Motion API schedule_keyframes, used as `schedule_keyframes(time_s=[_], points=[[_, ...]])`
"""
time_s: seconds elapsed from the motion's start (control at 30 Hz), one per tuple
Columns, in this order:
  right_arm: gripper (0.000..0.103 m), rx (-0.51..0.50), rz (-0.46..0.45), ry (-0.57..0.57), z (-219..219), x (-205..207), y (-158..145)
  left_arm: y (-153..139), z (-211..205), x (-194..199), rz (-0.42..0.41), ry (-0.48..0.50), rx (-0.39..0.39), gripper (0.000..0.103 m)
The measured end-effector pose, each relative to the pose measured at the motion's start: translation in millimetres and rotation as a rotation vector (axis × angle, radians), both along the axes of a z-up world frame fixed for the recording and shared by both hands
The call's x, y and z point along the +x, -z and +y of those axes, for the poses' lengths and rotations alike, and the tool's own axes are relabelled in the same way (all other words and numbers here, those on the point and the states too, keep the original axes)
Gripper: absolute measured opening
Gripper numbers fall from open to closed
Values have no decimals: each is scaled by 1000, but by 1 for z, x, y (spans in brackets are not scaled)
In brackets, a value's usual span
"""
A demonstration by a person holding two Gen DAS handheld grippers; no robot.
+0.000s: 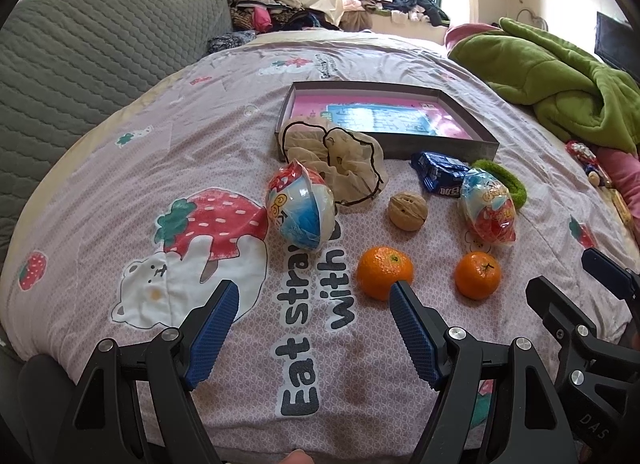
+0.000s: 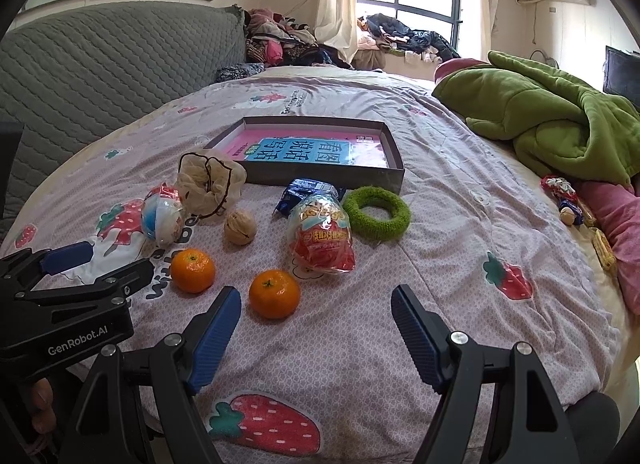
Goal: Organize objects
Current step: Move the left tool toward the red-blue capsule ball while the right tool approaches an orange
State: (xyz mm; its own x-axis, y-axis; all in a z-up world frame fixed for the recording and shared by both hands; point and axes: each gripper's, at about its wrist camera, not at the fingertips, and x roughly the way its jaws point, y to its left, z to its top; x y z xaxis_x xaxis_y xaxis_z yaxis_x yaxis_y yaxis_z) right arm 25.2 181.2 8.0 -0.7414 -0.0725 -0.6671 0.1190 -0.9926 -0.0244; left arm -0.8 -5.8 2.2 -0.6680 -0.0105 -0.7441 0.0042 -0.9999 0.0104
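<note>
While both of my tools hover low over the bedspread (image 1: 120, 192), my left gripper (image 1: 314, 296) has its blue pads spread wide with nothing between them; my right gripper (image 2: 316, 302) is spread just as wide and holds nothing either. Ahead of me the objects lie loose on the cover: two tangerines, one (image 1: 385, 273) just past my left gripper's right fingertip and another (image 2: 274, 293) just beside my right gripper's left fingertip; a walnut (image 1: 407, 211) beyond them; a round wrapped toy egg (image 1: 300, 210) to the left; a beige mesh scrunchie (image 1: 344, 162) touching the front wall of the shallow box (image 1: 440, 149); a blue snack packet (image 1: 440, 175), a red snack bag (image 2: 322, 238) and a green ring (image 2: 378, 213) clustered to the right, before the box.
</note>
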Motion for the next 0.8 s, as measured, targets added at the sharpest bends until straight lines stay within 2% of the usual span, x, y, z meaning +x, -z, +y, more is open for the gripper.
schedule_keyframes(time_s=[0.8], points=[[77,-18,-38,-44,-15,-20,15,13,-30,-22,-14,-37,54,79]])
